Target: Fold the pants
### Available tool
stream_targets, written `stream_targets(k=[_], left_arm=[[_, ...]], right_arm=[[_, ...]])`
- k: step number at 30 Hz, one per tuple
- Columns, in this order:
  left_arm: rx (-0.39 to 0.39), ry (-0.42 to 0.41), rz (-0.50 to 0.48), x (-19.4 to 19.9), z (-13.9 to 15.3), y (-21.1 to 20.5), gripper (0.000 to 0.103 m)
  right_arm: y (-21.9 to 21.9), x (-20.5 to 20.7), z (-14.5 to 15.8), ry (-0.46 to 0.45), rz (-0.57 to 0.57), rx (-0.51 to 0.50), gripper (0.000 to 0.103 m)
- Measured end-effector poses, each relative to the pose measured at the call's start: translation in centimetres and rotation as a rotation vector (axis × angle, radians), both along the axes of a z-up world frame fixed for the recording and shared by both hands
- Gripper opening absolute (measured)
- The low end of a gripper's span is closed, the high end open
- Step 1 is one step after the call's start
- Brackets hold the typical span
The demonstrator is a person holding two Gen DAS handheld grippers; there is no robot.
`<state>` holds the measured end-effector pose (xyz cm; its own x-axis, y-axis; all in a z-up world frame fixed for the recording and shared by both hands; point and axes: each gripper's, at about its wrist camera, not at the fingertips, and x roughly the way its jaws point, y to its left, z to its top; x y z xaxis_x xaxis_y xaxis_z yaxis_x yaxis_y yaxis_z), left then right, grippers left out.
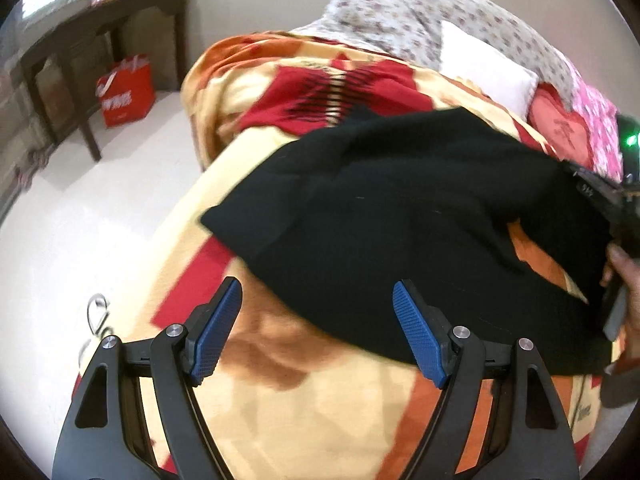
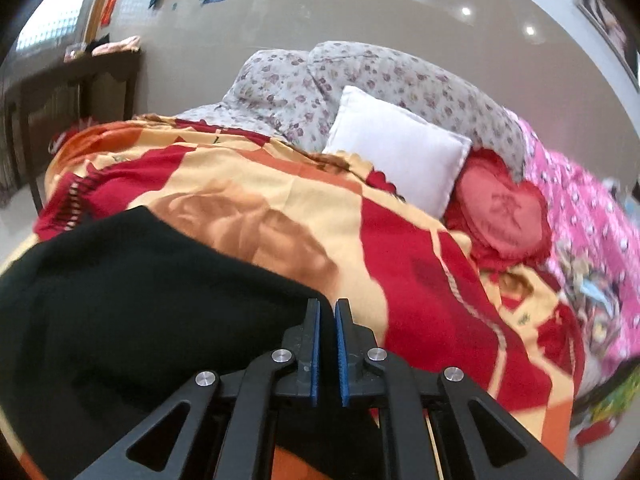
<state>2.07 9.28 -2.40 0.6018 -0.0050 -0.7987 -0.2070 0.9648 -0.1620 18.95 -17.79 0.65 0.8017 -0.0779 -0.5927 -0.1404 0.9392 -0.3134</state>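
Note:
Black pants (image 1: 400,216) lie bunched on a bed with an orange, red and cream blanket (image 1: 320,408). My left gripper (image 1: 318,300) is open and empty, its blue pads (image 1: 420,332) just short of the pants' near edge. In the right wrist view the pants (image 2: 140,300) fill the lower left. My right gripper (image 2: 328,316) is shut on the pants' right edge, with black cloth between its blue pads (image 2: 315,344). The right gripper and the hand holding it show at the right edge of the left wrist view (image 1: 616,216).
A white pillow (image 2: 396,152), a red heart cushion (image 2: 504,216), floral bedding (image 2: 360,76) and a pink cover (image 2: 592,216) lie at the bed's head. A dark wooden table (image 1: 100,40) and a red bag (image 1: 126,94) stand on the pale floor (image 1: 100,220) left of the bed.

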Motion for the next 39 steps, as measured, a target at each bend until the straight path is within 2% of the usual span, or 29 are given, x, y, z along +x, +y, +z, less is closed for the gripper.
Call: stream_targets(k=[2,5,9,10,14,19,21,23,25,27,30,32,34,38,39], left_arm=[[-0.049,0.016,0.028,-0.1,-0.3,1.5,0.078],[-0.071,0.030,0.062,0.0,-0.7,2.9,0.078],[-0.113,0.047,0.100,0.5,-1.6,3.9,0.078],[-0.127,0.050,0.104,0.7,-1.9,4.1,0.078],[-0.145,0.080,0.099,2.1,-2.9,3.9,0.078],[-0.116,0.083,0.087,3.5,-3.2,3.0,0.078],[-0.100,0.088,0.078,3.8,-3.2,2.6,0.078],[-0.082,0.092,0.070,4.1,-3.2,2.2,0.079],[-0.064,0.094,0.067,4.4,-3.3,2.0,0.079],[-0.049,0.096,0.067,4.5,-3.4,1.8,0.079],[-0.048,0.098,0.065,4.6,-3.5,1.7,0.079],[-0.045,0.100,0.064,4.6,-3.5,1.7,0.079],[-0.045,0.102,0.063,4.6,-3.5,1.7,0.079],[-0.059,0.104,0.070,4.7,-3.4,1.6,0.079],[-0.062,0.106,0.071,4.7,-3.4,1.6,0.079]], right_arm=[[0.0,1.0,-0.7,0.014,-0.011,0.002,0.007],[-0.6,1.4,-2.3,0.112,0.000,0.027,0.011],[-2.7,-1.1,-2.6,0.129,0.019,0.115,0.036],[-3.3,-2.1,-2.6,0.143,0.031,0.144,0.038],[-5.1,-6.4,-2.8,0.199,0.083,0.213,0.038],[-7.1,-11.6,-3.6,0.274,0.183,0.319,0.038],[-7.9,-12.5,-4.0,0.320,0.194,0.371,0.038],[-8.6,-13.6,-3.8,0.313,0.202,0.409,0.038],[-8.7,-14.3,-3.6,0.315,0.259,0.521,0.038],[-8.1,-14.5,-4.5,0.376,0.315,0.580,0.038],[-6.6,-14.6,-6.3,0.448,0.310,0.500,0.038],[-6.5,-14.4,-6.8,0.440,0.270,0.429,0.038],[-7.9,-13.3,-6.6,0.391,0.152,0.344,0.038],[-13.2,-10.9,-5.1,0.202,-0.148,0.151,0.038],[-14.4,-10.6,-4.8,0.193,-0.193,0.150,0.038]])
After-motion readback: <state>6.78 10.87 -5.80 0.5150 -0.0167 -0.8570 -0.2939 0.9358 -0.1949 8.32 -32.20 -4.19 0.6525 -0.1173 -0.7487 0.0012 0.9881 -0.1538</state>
